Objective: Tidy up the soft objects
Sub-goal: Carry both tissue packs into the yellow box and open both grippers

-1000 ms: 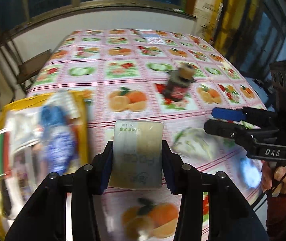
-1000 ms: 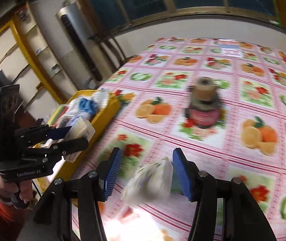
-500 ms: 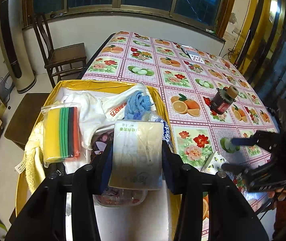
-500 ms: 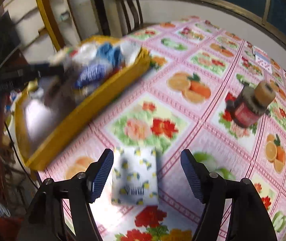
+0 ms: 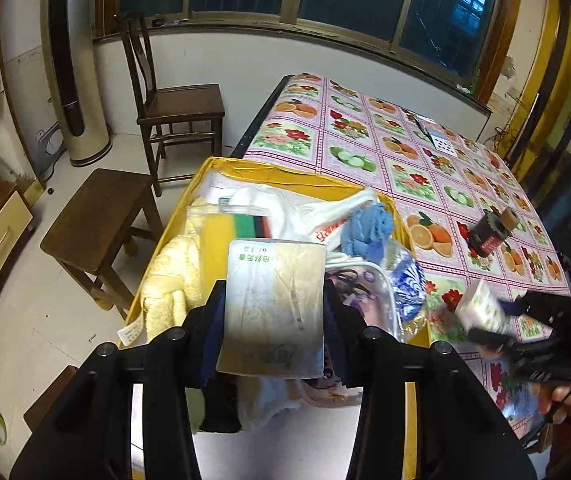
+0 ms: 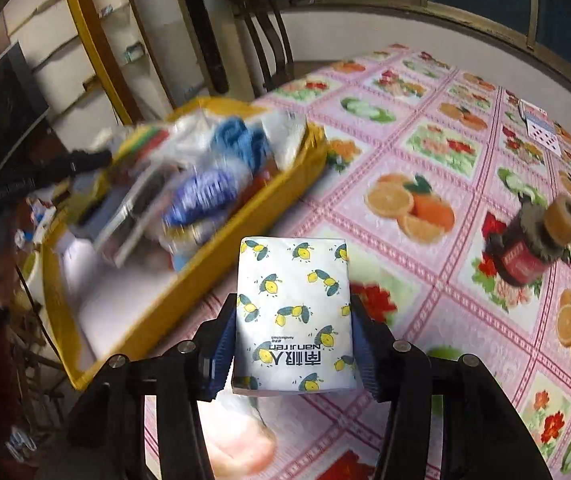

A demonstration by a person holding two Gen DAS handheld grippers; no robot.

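Note:
My left gripper (image 5: pixel 273 312) is shut on a beige plastic-wrapped pack (image 5: pixel 275 304), held above the near end of the yellow bin (image 5: pixel 285 172). The bin holds a sponge pack (image 5: pixel 229 226), a blue cloth (image 5: pixel 367 228), white bags and a pale yellow towel (image 5: pixel 171 284). My right gripper (image 6: pixel 293 320) is shut on a white tissue pack with lemon print (image 6: pixel 293 312), lifted over the table just right of the yellow bin (image 6: pixel 221 248). In the left wrist view the same tissue pack (image 5: pixel 481 308) shows blurred in the right gripper (image 5: pixel 493 320).
A dark red jar with a tan lid (image 6: pixel 533 248) stands on the fruit-print tablecloth (image 6: pixel 425 152), also the jar (image 5: pixel 491 232). A wooden chair (image 5: pixel 173 100) and a stool (image 5: pixel 97 220) stand left of the bin. Playing cards (image 5: pixel 435 136) lie far back.
My right gripper has shut on the tissue pack and lifted it off the table toward the bin. My left gripper has swung left and stays over the bin with its pack.

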